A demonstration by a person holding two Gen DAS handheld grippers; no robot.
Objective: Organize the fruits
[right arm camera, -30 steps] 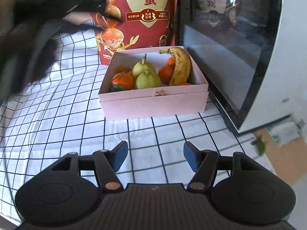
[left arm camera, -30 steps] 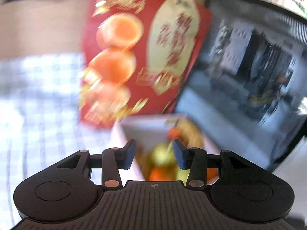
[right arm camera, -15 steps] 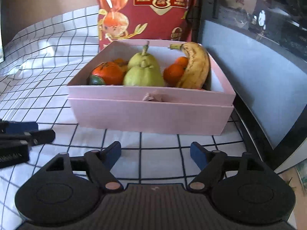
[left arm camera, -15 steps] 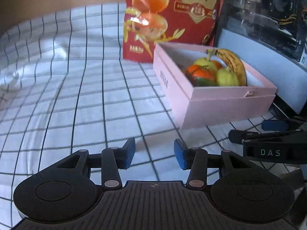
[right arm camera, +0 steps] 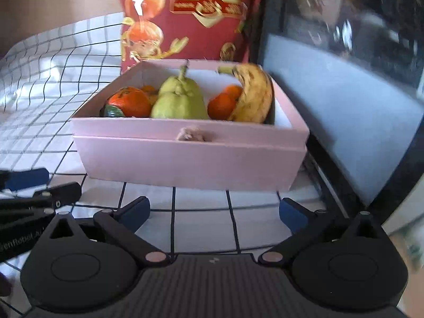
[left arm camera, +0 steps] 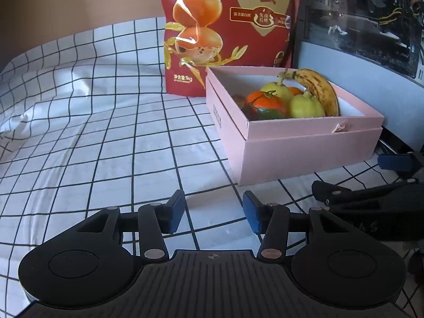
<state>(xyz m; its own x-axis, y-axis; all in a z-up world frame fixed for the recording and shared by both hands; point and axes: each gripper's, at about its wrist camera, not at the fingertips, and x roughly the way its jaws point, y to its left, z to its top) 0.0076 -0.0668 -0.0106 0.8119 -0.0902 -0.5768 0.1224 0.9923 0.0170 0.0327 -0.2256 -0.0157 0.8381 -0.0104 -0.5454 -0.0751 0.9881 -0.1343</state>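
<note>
A pink box [left arm camera: 304, 148] [right arm camera: 190, 156] sits on the checked cloth and holds a spotted banana [left arm camera: 318, 90] [right arm camera: 251, 95], two green pears [right arm camera: 180, 100] [left arm camera: 304, 106], and several oranges [left arm camera: 267, 103] [right arm camera: 129, 100]. My left gripper [left arm camera: 213, 210] is open and empty, low over the cloth to the left front of the box. My right gripper [right arm camera: 214, 210] is open wide and empty, just in front of the box's near wall. Each gripper shows at the edge of the other's view.
A tall red snack bag [left arm camera: 230, 26] [right arm camera: 190, 16] stands behind the box. A dark glass-fronted appliance [left arm camera: 365, 26] [right arm camera: 344, 66] is close on the box's right. The white checked cloth [left arm camera: 92, 132] stretches wrinkled to the left.
Both grippers have come down and closer to the box. The left swung from above the box to the cloth at its left front. The right jaws have opened wider.
</note>
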